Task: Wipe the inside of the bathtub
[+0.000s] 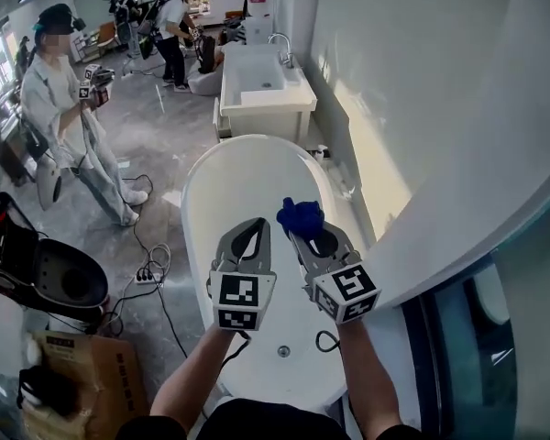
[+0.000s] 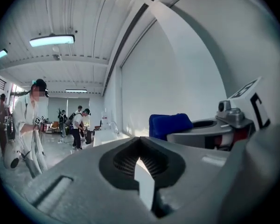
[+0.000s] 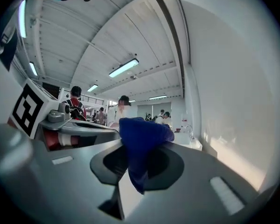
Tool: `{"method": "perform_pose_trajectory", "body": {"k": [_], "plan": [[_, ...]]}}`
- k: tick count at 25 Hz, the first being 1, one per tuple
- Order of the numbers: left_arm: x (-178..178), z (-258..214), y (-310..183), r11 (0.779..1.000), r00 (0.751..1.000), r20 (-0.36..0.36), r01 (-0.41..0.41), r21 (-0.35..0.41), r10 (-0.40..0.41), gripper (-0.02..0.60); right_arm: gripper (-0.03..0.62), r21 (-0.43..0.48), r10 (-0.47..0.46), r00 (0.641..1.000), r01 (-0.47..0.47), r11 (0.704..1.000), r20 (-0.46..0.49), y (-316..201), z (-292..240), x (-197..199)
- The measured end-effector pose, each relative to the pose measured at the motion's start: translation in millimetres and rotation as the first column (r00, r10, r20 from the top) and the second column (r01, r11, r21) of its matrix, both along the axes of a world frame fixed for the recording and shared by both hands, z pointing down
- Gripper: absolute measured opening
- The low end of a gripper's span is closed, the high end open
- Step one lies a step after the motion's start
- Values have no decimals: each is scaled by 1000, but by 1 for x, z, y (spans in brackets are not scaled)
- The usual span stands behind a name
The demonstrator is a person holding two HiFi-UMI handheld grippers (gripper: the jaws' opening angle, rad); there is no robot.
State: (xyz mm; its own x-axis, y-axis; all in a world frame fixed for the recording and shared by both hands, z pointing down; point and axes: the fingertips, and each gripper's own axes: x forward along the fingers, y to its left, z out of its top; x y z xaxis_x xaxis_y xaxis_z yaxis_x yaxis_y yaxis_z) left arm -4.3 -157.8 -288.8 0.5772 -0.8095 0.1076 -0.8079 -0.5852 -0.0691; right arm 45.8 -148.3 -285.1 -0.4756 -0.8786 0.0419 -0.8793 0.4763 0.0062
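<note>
Head view: the left gripper (image 1: 254, 224) and right gripper (image 1: 304, 231) hang side by side over the middle of the white bathtub (image 1: 196, 180).

Left gripper view: its jaws meet at the tips, with nothing between them.

Right gripper view: its jaws are clamped on a bunched blue cloth (image 3: 142, 146), clear of the tub's rim.

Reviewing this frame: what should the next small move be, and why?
Probably lower the right gripper until the blue cloth meets the inside of the bathtub. Its jaws are shut on the cloth, which is held above the tub and apparently touches no surface; the left gripper is shut and empty.
</note>
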Motion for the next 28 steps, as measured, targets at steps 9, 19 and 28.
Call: {"method": "perform_pose_trajectory", "body": {"k": [9, 19, 28], "plan": [[-26, -19, 32, 994, 994, -56, 99, 52, -96, 3, 67, 47, 49, 997, -52, 998, 61, 33, -25, -10], [-46, -33, 38, 983, 988, -17, 152, 104, -151, 3, 67, 87, 14, 999, -18, 996, 47, 36, -34, -26], [-51, -34, 47, 981, 989, -9, 147, 125, -147, 3, 67, 114, 1, 999, -5, 993, 39, 43, -37, -31]]}}
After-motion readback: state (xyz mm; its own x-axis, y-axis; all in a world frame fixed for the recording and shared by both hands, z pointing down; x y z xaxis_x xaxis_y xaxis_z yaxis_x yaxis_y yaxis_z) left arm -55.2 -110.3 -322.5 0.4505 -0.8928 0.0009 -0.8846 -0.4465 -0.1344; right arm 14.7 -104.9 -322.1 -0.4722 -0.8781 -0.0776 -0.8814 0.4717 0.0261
